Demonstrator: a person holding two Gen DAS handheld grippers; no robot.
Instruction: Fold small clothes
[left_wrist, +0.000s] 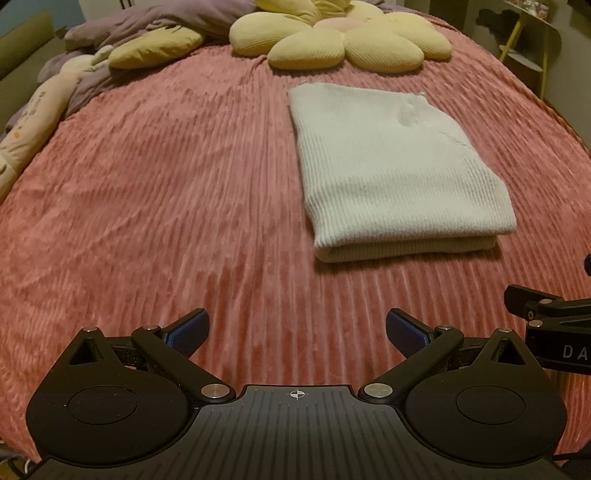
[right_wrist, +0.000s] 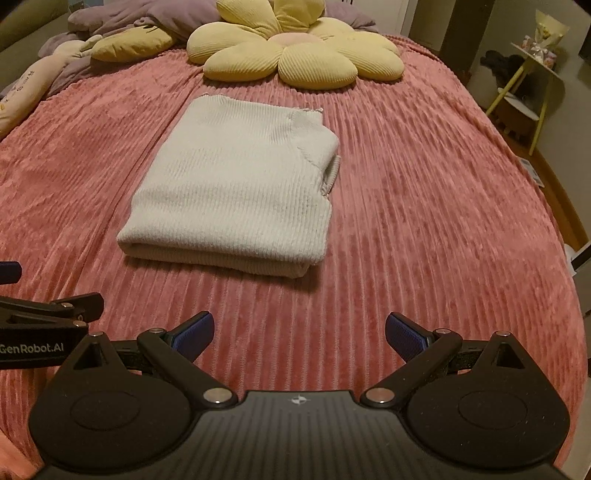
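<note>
Folded white knit sweater lies mid-frame on pink bedspread, long axis running away. Left tongs and right tongs both spread wide, empty, well short; about equally near.

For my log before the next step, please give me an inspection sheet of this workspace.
Surface: pink ribbed bedspread, bare around the garment.
Job's things: white knit garment, folded into a rectangle, lying flat.
Clutter: yellow flower cushion, purple blanket and soft toy at the far end, apart from the garment.
Tongs: left tongs open, empty; right tongs open, empty; both short of the garment.
Cables: nothing seen.
Surroundings: small side table right of the bed.
</note>
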